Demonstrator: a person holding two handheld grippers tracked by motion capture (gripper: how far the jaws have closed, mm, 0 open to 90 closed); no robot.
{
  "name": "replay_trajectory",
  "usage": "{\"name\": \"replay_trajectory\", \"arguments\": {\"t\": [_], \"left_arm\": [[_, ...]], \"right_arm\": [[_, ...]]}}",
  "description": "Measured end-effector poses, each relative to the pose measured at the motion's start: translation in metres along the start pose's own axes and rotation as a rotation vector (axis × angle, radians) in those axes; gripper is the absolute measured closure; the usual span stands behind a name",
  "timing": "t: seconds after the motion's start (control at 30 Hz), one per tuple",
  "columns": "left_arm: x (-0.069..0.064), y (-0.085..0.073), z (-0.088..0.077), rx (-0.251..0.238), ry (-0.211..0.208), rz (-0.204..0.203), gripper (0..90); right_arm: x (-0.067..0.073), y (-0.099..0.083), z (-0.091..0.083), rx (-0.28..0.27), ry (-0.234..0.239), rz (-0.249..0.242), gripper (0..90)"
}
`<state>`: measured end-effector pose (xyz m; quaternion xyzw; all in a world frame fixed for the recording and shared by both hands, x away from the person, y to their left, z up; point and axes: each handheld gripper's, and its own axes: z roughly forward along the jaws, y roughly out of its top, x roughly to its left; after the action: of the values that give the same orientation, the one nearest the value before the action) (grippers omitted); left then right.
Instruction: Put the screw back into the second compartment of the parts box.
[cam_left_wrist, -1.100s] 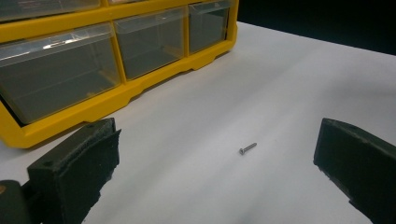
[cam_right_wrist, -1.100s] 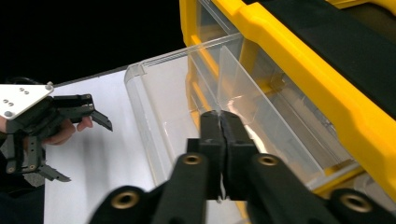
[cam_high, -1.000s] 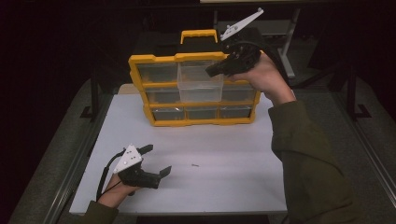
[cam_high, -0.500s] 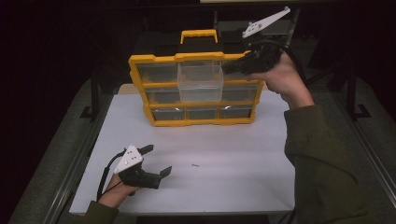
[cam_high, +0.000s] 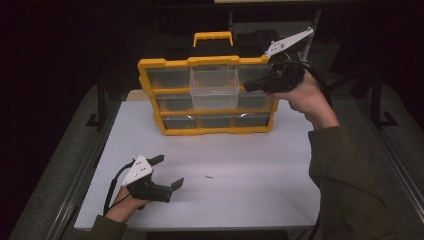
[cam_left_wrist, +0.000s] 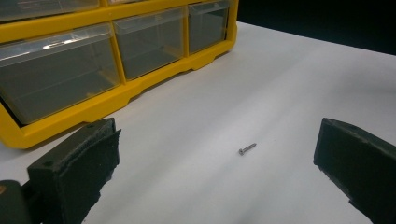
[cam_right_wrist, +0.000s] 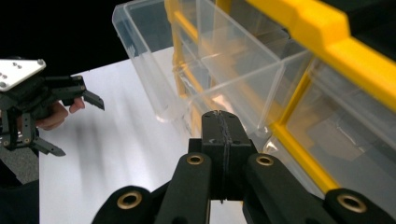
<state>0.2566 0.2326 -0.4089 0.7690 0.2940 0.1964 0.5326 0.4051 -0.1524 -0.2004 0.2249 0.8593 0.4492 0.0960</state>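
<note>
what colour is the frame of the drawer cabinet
Yellow frame, with clear drawers; best seen in the high view.

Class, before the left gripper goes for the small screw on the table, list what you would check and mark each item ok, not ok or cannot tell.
1. Left gripper jaws open wide enough for the screw: ok.
2. Screw lies free on the bare white table, nothing touching it: ok.
3. Screw sits ahead of the jaws, between them, in the left gripper view: ok.
4. Top middle drawer of the yellow organizer pulled out to receive it: ok.
5. Right gripper shut, clear of the drawer's opening: cannot tell.
6. Open drawer empty: ok, as far as the right gripper view shows.
</note>
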Motion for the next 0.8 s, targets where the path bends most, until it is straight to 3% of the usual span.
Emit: {"name": "replay_trajectory", "arguments": {"t": [0.37,0.8], "left_arm": [[0.0,0.0,0.0,0.0,0.001,0.007,0.0],[0.0,0.0,-0.001,0.003,0.003,0.005,0.0]], "right_arm": [[0.003,-0.024,0.012,0.014,0.002,0.02,87.9],[0.007,-0.05,0.034,0.024,0.019,0.057,68.6]]}}
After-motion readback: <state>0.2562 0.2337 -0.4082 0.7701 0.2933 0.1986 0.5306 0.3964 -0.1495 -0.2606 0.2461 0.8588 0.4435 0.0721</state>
